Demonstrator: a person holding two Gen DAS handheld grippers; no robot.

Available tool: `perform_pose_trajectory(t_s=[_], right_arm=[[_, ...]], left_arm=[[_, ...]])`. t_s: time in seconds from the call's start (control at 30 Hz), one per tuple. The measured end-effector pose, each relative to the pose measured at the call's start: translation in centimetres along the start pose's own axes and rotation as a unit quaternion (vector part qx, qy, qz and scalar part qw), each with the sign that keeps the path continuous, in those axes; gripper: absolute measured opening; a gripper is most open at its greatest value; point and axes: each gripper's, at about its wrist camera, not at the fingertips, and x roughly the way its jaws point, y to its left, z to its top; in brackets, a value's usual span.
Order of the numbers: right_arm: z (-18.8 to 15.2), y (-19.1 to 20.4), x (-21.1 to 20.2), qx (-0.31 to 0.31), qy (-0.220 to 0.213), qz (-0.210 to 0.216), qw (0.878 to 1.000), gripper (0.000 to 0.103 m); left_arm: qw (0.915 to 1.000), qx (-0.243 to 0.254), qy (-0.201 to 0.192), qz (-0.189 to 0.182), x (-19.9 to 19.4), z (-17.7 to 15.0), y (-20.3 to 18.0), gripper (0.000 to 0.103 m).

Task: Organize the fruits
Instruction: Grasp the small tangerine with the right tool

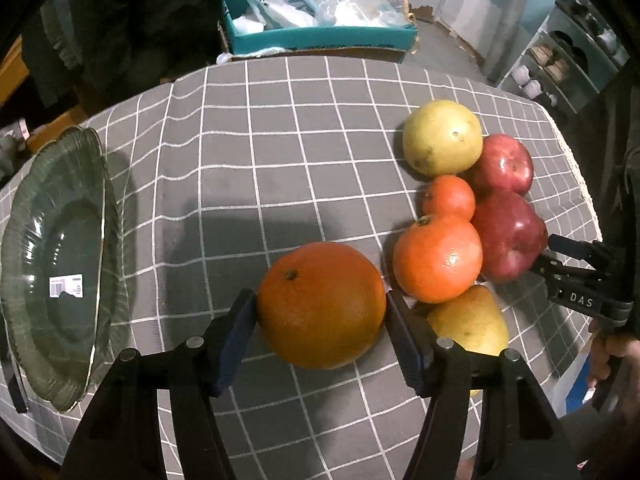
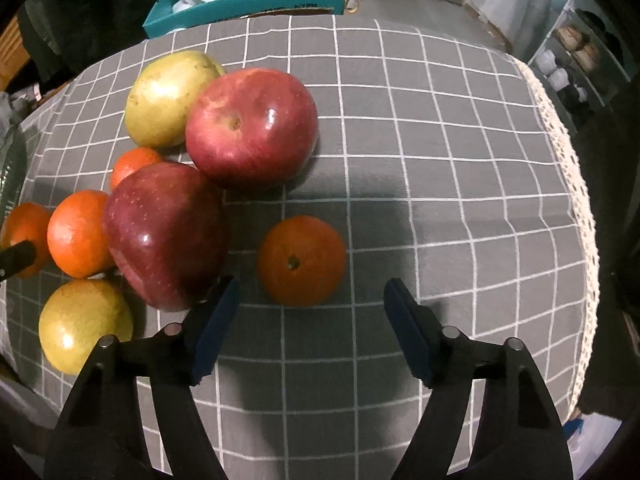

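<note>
While both grippers pointed steeply down at the grey checked tablecloth, the contents stood as follows, listed left to right.

Left wrist view: a green ribbed glass plate, barcode sticker inside, lay well to the left of the fingers. The left gripper clamped a large orange, both blue pads pressed to its sides. Just right of the right finger sat a yellow pear, and beyond it a mandarin, a smaller mandarin, a dark red apple, a second red apple and a yellow-green pear, all clustered and touching. A teal box of plastic bags stood beyond the far table edge.

Right wrist view: the right gripper stood parted, holding nothing. A lone small orange lay on the cloth just ahead of the gap between the fingers, touching neither pad. The left finger's tip sat against the dark red apple; the cluster extended leftward from it. To the right of the right finger lay bare cloth to its lace edge.
</note>
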Motion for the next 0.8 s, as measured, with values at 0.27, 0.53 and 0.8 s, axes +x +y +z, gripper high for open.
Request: perform_pose_trajectory(t_s=[0.27, 0.53, 0.8], right_arm=[[0.0, 0.1, 1.5, -0.014, 0.000, 0.004, 1.000, 0.059], [-0.1, 0.4, 1.1, -0.018, -0.016, 0.003, 1.000, 0.044], [0.0, 0.2, -2.4, -0.007, -0.051, -0.004, 0.999, 0.044]], left_arm=[[1.0000, 0.003, -0.007, 0.005, 0.3, 0.2, -0.8, 0.066], [0.9998, 0.005, -0.016, 0.008, 0.0, 0.5, -1.1, 0.066], [0.9994, 0.005, -0.033, 0.010, -1.3, 0.6, -1.0, 0.066]])
